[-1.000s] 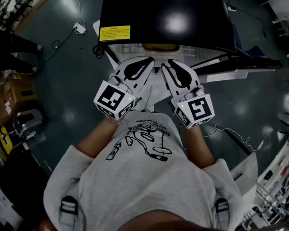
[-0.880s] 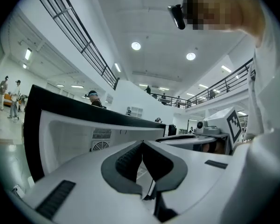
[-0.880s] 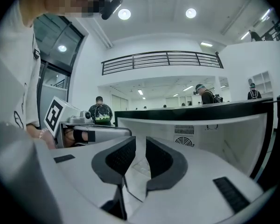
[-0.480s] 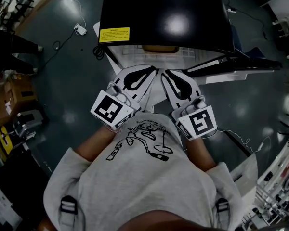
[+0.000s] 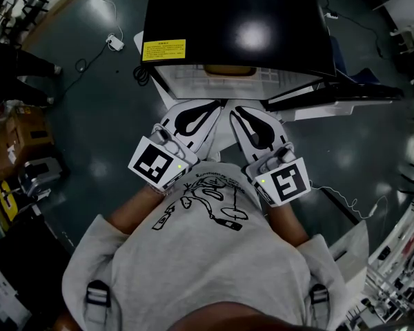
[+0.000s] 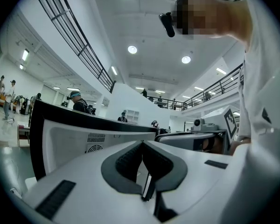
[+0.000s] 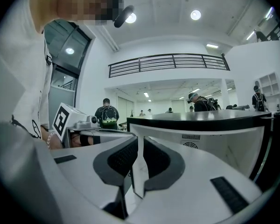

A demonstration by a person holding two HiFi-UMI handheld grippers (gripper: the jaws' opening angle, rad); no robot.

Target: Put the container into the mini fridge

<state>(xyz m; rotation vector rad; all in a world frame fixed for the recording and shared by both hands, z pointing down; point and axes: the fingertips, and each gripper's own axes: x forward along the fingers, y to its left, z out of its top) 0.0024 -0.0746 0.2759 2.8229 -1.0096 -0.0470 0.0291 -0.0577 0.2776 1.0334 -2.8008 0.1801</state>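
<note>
The black mini fridge (image 5: 238,26) stands in front of me with its door (image 5: 338,92) swung open to the right. Just under the front edge of its top, a tan rim (image 5: 229,68) shows in the white interior; it looks like the container, mostly hidden. My left gripper (image 5: 219,105) and right gripper (image 5: 232,108) hover side by side in front of the opening, apart from the fridge. The left gripper (image 6: 143,171) is shut with nothing in it. The right gripper (image 7: 139,164) has just been closing and now stands shut, also with nothing between its jaws.
A power adapter (image 5: 114,41) and cables lie on the dark floor left of the fridge. Cardboard boxes (image 5: 24,131) and equipment crowd the left edge. More cables (image 5: 345,198) trail at the right. Several people (image 7: 106,111) stand far off in the hall.
Both grippers have drawn back from the fridge opening toward my body. The fridge and its door have not moved.
</note>
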